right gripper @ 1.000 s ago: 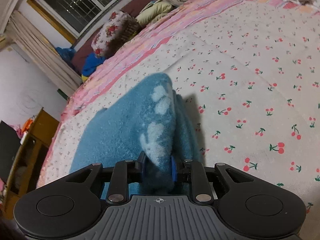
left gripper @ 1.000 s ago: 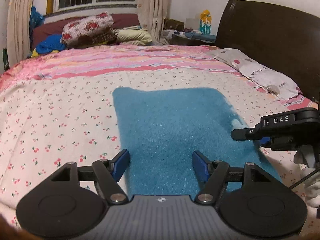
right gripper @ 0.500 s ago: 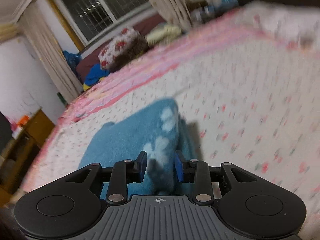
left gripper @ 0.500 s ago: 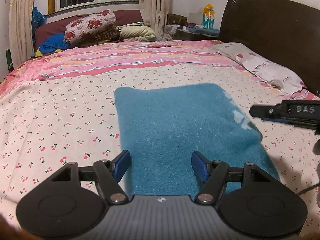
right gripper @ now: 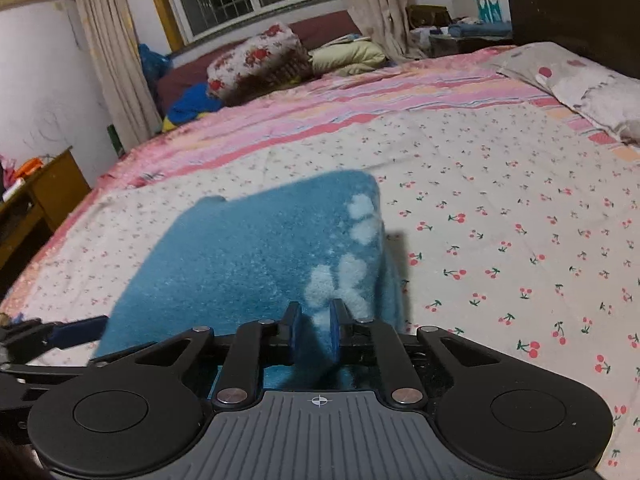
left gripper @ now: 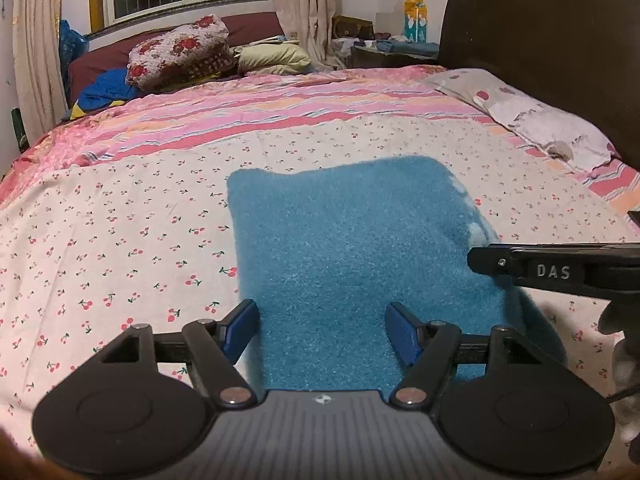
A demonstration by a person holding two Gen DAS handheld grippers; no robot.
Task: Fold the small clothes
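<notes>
Cherry-print bedsheet (left gripper: 132, 240) fills the left wrist view, with the blue fleece garment (left gripper: 352, 248) lying flat on it, long axis running from 6 o'clock up toward 12 o'clock; the left gripper (left gripper: 322, 326) stands released, its blue pads spread over the garment's near end, and the right gripper (left gripper: 560, 270) enters from 3 o'clock at the garment's right edge. Right wrist view: same bedsheet (right gripper: 500, 220); the right gripper (right gripper: 314, 326) is clenched on the garment's (right gripper: 248, 264) white-spotted right edge, the cloth stretching away toward 11 o'clock.

The blue fleece cloth (right gripper: 256, 264) has its near edge hidden behind the right gripper (right gripper: 314, 330); a blurred pale shape, possibly a glove (left gripper: 624, 344), is cropped at the frame's right edge.
</notes>
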